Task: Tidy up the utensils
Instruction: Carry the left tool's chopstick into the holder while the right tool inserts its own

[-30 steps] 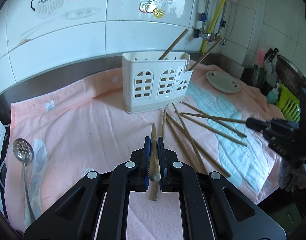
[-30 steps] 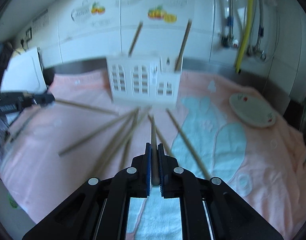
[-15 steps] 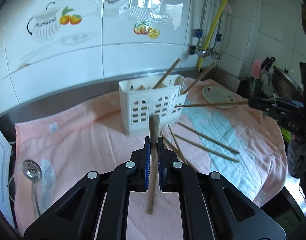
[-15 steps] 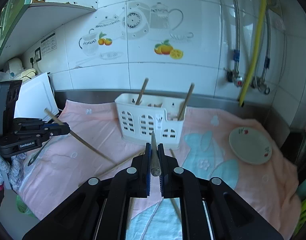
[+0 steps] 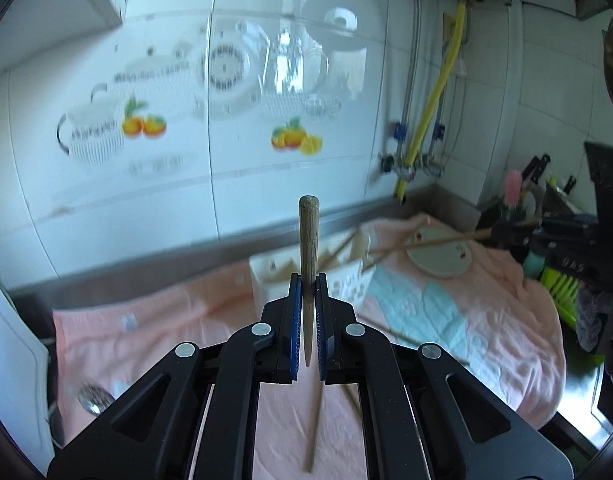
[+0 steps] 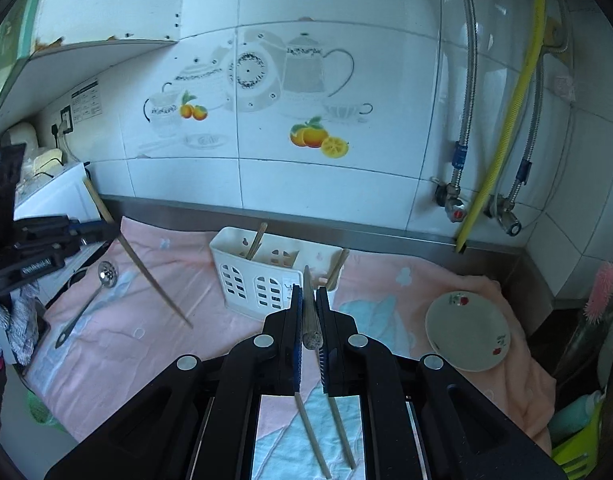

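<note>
Transport step: both grippers carry a chopstick toward the white caddy (image 6: 262,276) on the pink towel (image 6: 154,320). Left gripper (image 5: 307,296) is clamped on an upright chopstick (image 5: 309,240), lifted above the caddy. Right gripper (image 6: 309,308) pinches its chopstick (image 6: 307,300), pointing at the caddy. Next probably needs tip-down alignment over a compartment, then release. Two chopsticks lie on the towel.

Pink towel (image 6: 178,344) (counter covered), caddy (image 6: 258,280), plate (image 6: 466,334), ladle (image 6: 86,304)
</note>
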Available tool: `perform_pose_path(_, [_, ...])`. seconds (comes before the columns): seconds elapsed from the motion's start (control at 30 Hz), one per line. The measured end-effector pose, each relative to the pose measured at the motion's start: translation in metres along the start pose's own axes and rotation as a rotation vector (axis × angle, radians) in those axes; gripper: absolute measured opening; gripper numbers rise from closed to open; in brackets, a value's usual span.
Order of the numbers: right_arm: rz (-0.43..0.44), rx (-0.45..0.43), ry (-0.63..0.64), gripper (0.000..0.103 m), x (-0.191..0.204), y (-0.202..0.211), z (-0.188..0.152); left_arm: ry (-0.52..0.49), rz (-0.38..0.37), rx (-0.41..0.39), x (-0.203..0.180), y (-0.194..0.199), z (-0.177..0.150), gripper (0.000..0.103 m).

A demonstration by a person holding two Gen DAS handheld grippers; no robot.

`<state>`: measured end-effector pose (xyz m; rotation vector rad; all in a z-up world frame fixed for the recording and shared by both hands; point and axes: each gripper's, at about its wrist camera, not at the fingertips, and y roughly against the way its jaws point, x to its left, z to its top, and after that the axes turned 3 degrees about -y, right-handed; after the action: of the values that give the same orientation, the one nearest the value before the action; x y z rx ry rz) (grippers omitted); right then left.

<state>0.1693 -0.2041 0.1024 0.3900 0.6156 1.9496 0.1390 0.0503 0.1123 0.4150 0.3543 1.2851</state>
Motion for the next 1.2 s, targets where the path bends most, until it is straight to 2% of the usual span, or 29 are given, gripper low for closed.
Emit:
perform_pose_path(0.27, [-0.041, 0.072, 0.047, 0.007, -0.006, -0.019, 0.025, -0.021, 0.051, -0.074, 0.006, 0.000, 0.058, 0.005])
perform_pose_path(0.47, [-0.046, 0.108, 0.068, 0.007, -0.008, -0.031, 0.030, -0.040, 0.096, -0.096, 0.008, -0.022, 0.078, 0.006])
perform_pose_path(0.77, [-0.047, 0.164, 0.110, 0.007, -0.004, -0.053, 0.034, 0.010, 0.105, -0.081, 0.021, -0.063, 0.070, 0.006])
perform_pose_path(1.0, [-0.017, 0.241, 0.108, 0.007, -0.003, -0.074, 0.042, 0.045, 0.090, -0.016, 0.031, -0.092, 0.056, 0.006])
perform_pose_path(1.2, [-0.012, 0.273, 0.096, 0.007, -0.001, -0.092, 0.051, 0.065, 0.076, 0.035, 0.036, -0.105, 0.045, 0.006])
